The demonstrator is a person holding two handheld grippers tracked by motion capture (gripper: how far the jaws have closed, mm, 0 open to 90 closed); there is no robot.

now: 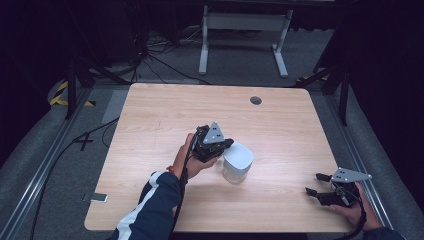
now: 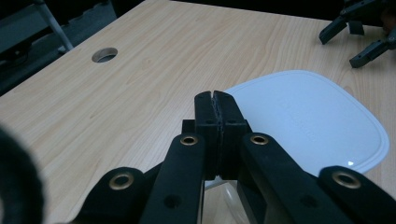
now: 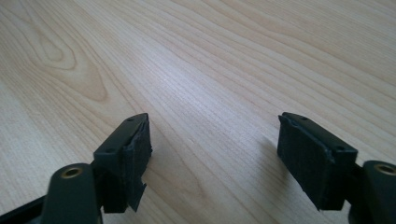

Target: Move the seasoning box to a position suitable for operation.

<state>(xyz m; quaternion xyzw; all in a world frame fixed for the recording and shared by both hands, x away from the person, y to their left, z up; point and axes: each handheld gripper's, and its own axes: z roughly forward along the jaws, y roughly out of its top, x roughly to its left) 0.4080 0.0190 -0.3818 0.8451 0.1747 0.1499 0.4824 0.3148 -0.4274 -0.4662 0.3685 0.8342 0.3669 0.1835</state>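
Resting near the middle of the wooden table [image 1: 150,120], a clear container [image 1: 235,172] with a white lid [image 2: 308,116] is met at its left edge by the left gripper [image 2: 215,100], whose jaws are pressed together with nothing between them. Well apart, the right gripper [image 3: 215,144] is held spread wide over bare wood.
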